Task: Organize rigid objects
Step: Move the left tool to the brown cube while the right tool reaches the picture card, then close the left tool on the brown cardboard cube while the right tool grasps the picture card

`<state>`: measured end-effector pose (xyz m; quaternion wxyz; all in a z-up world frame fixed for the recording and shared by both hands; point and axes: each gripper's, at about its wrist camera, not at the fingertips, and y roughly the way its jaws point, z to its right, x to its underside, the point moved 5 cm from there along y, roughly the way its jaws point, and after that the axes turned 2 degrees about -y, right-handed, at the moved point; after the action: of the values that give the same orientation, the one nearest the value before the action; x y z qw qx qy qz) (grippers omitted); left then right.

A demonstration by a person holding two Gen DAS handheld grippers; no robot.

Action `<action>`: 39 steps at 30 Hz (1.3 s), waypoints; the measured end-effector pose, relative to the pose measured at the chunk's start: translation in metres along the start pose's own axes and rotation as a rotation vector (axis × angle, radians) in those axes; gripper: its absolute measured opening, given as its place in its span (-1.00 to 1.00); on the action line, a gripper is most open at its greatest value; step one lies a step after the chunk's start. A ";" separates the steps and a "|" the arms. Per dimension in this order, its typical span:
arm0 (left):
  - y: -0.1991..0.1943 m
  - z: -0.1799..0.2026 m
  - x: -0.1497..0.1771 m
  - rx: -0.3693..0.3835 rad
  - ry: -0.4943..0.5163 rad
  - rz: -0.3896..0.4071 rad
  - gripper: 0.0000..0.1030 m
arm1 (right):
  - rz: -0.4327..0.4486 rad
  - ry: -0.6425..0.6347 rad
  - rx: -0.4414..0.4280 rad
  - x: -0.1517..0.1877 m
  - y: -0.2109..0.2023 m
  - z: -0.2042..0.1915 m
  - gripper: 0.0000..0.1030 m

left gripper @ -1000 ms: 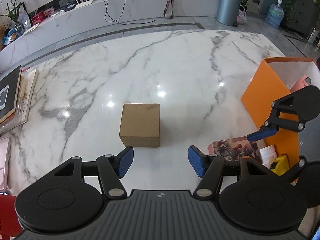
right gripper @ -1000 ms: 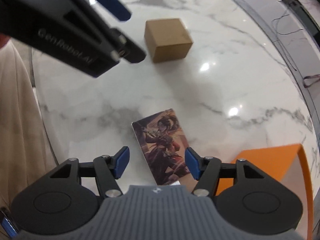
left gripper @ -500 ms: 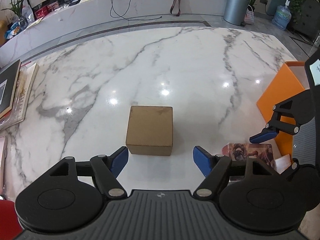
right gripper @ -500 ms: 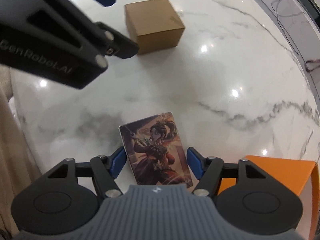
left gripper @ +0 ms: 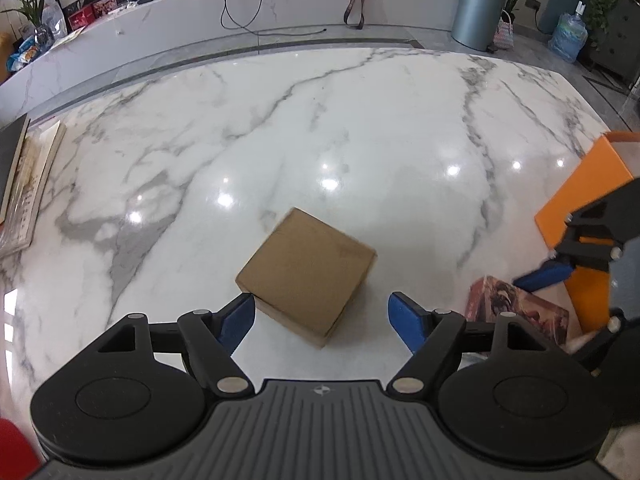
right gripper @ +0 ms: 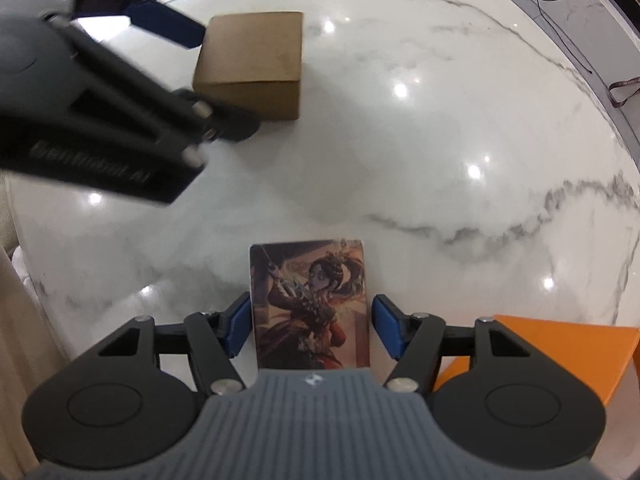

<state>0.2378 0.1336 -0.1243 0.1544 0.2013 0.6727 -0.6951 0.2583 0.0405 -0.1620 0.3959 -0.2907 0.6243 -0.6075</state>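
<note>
A brown cardboard box [left gripper: 306, 276] sits on the white marble table [left gripper: 360, 128], one corner turned toward me. My left gripper [left gripper: 320, 304] straddles its near corner; the jaws are opening and neither pad presses on it. From the right wrist view the same box [right gripper: 256, 60] shows with the left gripper's blue finger [right gripper: 168, 26] beside it. A flat box with a warrior picture [right gripper: 310, 304] lies between the fingers of my right gripper [right gripper: 312, 300], which points down at it, open, with a small gap on each side. It also shows as the picture box [left gripper: 516, 312] at right.
An orange open box [left gripper: 580, 200] stands at the table's right edge, close behind the right gripper, seen again as the orange box [right gripper: 560, 344]. Books [left gripper: 24, 184] lie at the left edge. Pale cloth [right gripper: 16, 320] hangs beside the table's near edge.
The left gripper has come down and closer to the brown box with its jaws spread wider. The right gripper has sunk over the picture box, which now lies square between its fingers.
</note>
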 end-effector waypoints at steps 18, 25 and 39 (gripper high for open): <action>0.021 0.001 0.000 -0.030 0.058 -0.070 -0.15 | -0.050 0.038 -0.014 0.019 -0.003 0.001 0.30; 0.012 0.000 0.011 0.022 -0.008 -0.135 -0.11 | -0.047 0.045 -0.018 0.020 -0.002 0.003 0.31; 0.027 -0.001 0.005 0.015 0.052 -0.024 -0.14 | -0.041 0.074 -0.024 0.016 0.000 0.006 0.36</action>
<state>0.2464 0.1336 -0.1504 0.1268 0.2124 0.6736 -0.6965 0.2554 0.0235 -0.1641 0.3564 -0.2853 0.6395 -0.6186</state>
